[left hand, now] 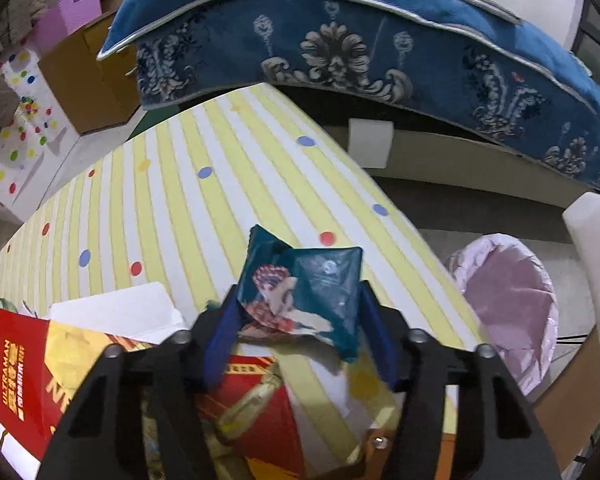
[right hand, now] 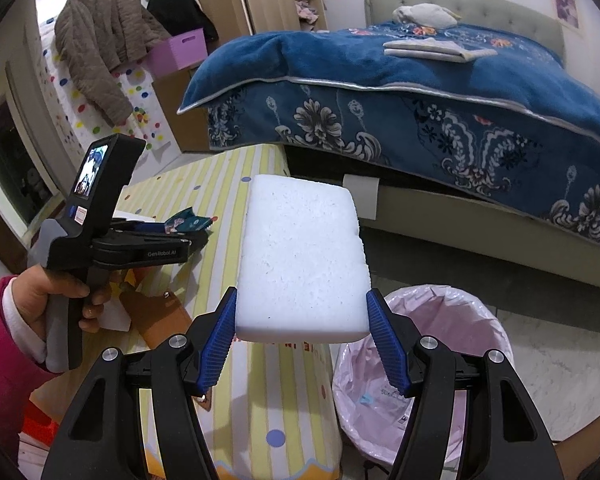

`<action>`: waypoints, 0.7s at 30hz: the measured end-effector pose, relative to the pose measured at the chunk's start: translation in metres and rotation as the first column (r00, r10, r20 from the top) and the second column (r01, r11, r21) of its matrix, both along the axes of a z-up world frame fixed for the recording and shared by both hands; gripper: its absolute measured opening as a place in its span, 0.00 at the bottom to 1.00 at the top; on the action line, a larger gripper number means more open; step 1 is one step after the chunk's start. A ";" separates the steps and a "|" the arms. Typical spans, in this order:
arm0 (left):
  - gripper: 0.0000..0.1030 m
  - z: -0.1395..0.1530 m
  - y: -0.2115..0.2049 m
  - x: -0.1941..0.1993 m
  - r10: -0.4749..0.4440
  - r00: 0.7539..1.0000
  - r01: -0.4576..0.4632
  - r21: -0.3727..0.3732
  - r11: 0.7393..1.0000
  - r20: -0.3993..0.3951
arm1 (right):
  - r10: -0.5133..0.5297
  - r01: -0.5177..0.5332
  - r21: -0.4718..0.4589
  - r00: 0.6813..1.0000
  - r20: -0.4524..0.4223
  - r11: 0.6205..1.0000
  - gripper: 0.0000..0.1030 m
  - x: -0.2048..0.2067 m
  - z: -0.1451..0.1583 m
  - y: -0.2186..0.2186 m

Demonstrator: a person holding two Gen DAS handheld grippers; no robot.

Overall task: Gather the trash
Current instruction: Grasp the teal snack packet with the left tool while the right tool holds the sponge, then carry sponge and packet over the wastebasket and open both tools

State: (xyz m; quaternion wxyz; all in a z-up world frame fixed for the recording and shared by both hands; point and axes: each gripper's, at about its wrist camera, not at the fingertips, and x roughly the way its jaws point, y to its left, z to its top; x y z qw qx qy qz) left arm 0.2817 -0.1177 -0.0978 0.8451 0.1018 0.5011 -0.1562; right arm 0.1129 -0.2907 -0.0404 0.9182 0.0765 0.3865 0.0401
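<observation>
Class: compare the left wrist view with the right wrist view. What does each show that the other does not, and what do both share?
Only the left wrist view: a red box and the left tongs from behind, shut on a teal wrapper.

Only the right wrist view: the right tongs shut on a foam block, a hand, a hanging jacket.

Both: the striped table, the lined bin, the blue blanket.

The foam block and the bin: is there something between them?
Nothing. In the right wrist view the foam block, clamped in the right gripper, hangs beside the table, with only bare floor before the bin.
</observation>
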 end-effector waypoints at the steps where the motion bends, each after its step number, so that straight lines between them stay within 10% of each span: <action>1: 0.45 0.002 -0.002 -0.002 -0.007 1.000 0.007 -0.016 1.000 -0.001 | -0.002 0.002 -0.002 1.000 0.002 1.000 0.62 -0.002 0.001 0.000; 21: 0.41 0.054 0.000 -0.177 -0.151 0.983 0.174 -0.261 0.949 0.107 | -0.089 0.089 -0.008 0.996 0.001 0.996 0.62 -0.087 0.008 -0.012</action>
